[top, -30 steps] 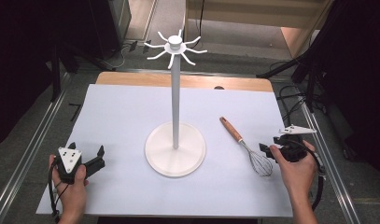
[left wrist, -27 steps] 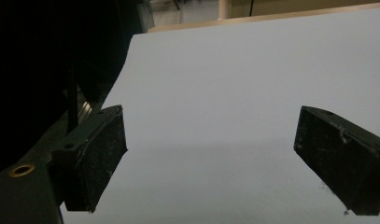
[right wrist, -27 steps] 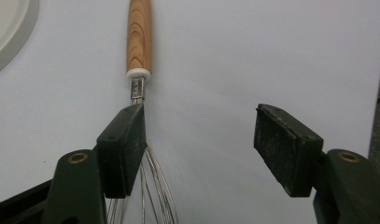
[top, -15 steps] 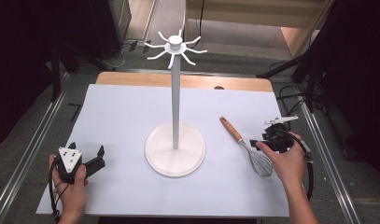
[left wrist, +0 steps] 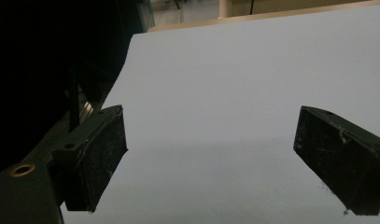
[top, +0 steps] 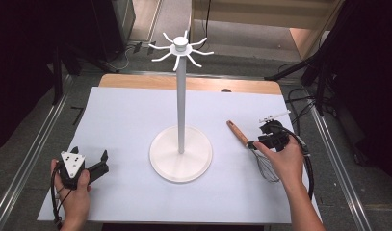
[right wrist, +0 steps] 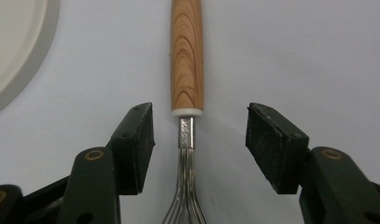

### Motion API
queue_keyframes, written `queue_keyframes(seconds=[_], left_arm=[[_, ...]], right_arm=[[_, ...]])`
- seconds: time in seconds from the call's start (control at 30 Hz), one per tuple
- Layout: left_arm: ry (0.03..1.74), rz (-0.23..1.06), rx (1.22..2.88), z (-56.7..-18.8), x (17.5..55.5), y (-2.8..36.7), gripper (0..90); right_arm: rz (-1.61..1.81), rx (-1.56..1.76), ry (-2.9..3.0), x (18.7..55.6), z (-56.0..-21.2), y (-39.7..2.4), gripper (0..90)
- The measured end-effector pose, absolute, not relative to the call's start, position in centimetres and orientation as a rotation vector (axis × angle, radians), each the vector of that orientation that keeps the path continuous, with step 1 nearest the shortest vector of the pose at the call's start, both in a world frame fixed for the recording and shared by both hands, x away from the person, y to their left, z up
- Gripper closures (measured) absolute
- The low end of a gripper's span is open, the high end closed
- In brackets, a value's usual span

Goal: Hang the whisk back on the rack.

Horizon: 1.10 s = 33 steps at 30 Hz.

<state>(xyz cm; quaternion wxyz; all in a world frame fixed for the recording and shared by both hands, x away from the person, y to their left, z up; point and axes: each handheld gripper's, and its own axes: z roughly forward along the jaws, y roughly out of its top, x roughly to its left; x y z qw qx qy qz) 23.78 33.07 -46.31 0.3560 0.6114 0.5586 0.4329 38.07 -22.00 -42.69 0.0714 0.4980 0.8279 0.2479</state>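
Note:
A whisk with a wooden handle [top: 238, 132] and wire head [top: 267, 168] lies on the white table sheet at the right. My right gripper [top: 254, 144] hovers over its neck, open, jaws either side of the metal ferrule [right wrist: 186, 133] where the wooden handle [right wrist: 186, 56] ends. A tall white hook stand [top: 181, 96] rises from a round base [top: 180, 154] mid-table. My left gripper [top: 103, 162] rests open at the front left, nothing between its pads [left wrist: 101, 158].
The white sheet [top: 126, 115] covers most of the table; a wooden strip [top: 136, 82] shows at the back edge. Metal rails run along both table sides. The stand's round base edge [right wrist: 15, 51] lies left of the whisk. Cables trail at the right.
My right gripper has moved left and forward from the table's right edge onto the whisk's neck. The left gripper has stayed still.

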Motion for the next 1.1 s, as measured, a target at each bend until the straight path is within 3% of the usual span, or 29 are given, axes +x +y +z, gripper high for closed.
queue_keyframes(seconds=[0.9, 1.1], left_arm=[[1.446, 1.126, 1.584, -46.3, 23.8, 33.0, 9.8], [1.446, 1.125, 1.584, -46.3, 23.8, 33.0, 9.8]], right_arm=[[0.545, 1.552, 2.518, 40.6, -44.3, -19.7, 49.1], [0.517, 1.545, 2.531, 40.9, -44.5, -19.2, 56.1]])
